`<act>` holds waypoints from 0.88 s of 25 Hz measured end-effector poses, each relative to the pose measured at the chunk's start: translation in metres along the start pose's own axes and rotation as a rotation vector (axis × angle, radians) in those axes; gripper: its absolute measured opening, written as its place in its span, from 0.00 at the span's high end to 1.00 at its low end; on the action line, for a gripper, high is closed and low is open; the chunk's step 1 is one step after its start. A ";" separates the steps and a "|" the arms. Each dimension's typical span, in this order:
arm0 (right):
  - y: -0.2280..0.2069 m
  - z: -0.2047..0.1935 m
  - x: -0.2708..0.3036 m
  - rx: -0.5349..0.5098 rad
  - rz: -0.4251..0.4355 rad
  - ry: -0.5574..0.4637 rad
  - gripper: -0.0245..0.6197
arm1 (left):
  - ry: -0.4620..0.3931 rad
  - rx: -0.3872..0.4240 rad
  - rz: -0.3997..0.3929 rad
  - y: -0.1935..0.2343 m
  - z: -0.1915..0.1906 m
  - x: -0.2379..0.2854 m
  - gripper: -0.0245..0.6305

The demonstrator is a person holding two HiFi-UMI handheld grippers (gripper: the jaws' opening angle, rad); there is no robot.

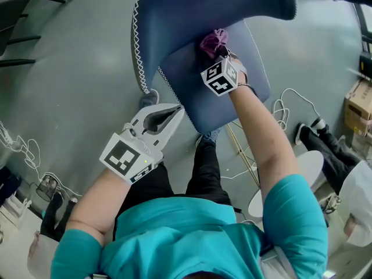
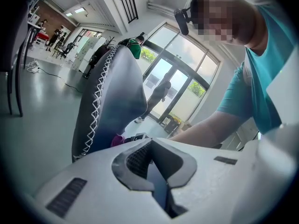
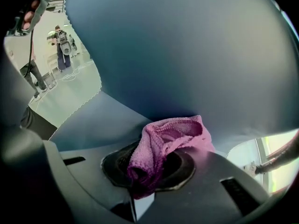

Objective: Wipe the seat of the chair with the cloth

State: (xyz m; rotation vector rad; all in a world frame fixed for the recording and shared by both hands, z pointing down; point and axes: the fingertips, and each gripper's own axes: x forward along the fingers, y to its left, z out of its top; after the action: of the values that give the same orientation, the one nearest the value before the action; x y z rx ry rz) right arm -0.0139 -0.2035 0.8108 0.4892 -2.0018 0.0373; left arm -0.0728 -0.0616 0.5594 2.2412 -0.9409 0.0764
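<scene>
Left gripper (image 1: 176, 113): jaws closed together, nothing between them. Its tip lies just beside the front corner of the seat (image 1: 195, 100); we cannot tell if it touches.

Chair: the seat runs ahead of both grippers. The backrest (image 1: 215, 4) rises just beyond the right gripper.

Cloth (image 3: 164, 143): pink and bunched, pinched between the right gripper's jaws. It juts forward of the tips, at the back of the seat where the backrest begins.

Right gripper (image 1: 217, 51): clamped on the cloth, low over the seat.

Risks, as we judge them:
- The bunched cloth gives a small wiping patch, so strokes may miss areas.
- Pressing down could drag the hard jaws on the upholstery.
- The chair is unheld and may shift under a push.
</scene>
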 end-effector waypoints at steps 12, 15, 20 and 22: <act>0.009 -0.018 -0.008 -0.049 0.028 0.012 0.89 | 0.016 0.004 -0.018 -0.006 0.005 0.013 0.96; 0.015 -0.027 -0.014 -0.050 0.039 0.013 0.89 | 0.018 0.007 -0.024 -0.012 0.002 0.016 0.96; 0.023 -0.042 -0.022 -0.041 0.051 0.012 0.89 | 0.020 0.009 -0.030 -0.018 0.002 0.025 0.96; 0.025 -0.046 -0.024 -0.041 0.055 0.010 0.89 | 0.022 0.012 -0.032 -0.019 0.002 0.028 0.96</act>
State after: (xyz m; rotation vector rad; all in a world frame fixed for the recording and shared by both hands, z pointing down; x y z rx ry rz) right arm 0.0255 -0.1620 0.8165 0.4073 -2.0021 0.0323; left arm -0.0398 -0.0702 0.5554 2.2616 -0.8951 0.0919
